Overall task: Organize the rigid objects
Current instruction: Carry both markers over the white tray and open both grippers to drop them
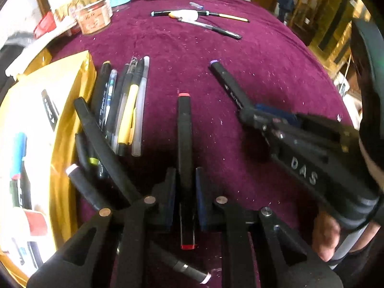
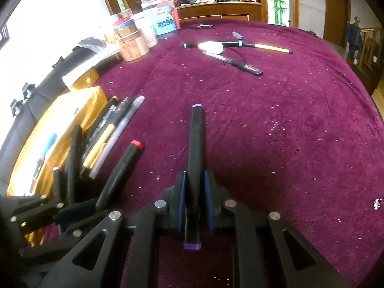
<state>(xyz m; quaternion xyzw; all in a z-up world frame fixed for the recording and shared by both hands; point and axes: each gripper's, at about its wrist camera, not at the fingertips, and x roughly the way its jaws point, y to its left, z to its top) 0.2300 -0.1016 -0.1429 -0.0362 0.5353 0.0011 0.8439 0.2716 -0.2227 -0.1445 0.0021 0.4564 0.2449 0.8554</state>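
Observation:
A black marker with red end caps (image 1: 184, 132) runs straight between the blue pads of my left gripper (image 1: 185, 175), which is shut on it just above the maroon cloth. In the right wrist view this red-capped marker (image 2: 122, 168) slants up from the left gripper (image 2: 92, 206) at lower left. My right gripper (image 2: 195, 177) is shut on a black marker with purple end caps (image 2: 196, 139); the left wrist view shows the same marker (image 1: 225, 81) sticking out of the right gripper (image 1: 249, 114). A row of pens (image 1: 124, 110) lies side by side to the left.
A gold box (image 1: 36, 120) holding more markers lies left of the pen row. Loose black markers (image 1: 79, 182) lie between box and left gripper. Several pens and a white object (image 1: 206, 21) lie far across the cloth. Jars and tins (image 1: 93, 16) stand at the far left edge.

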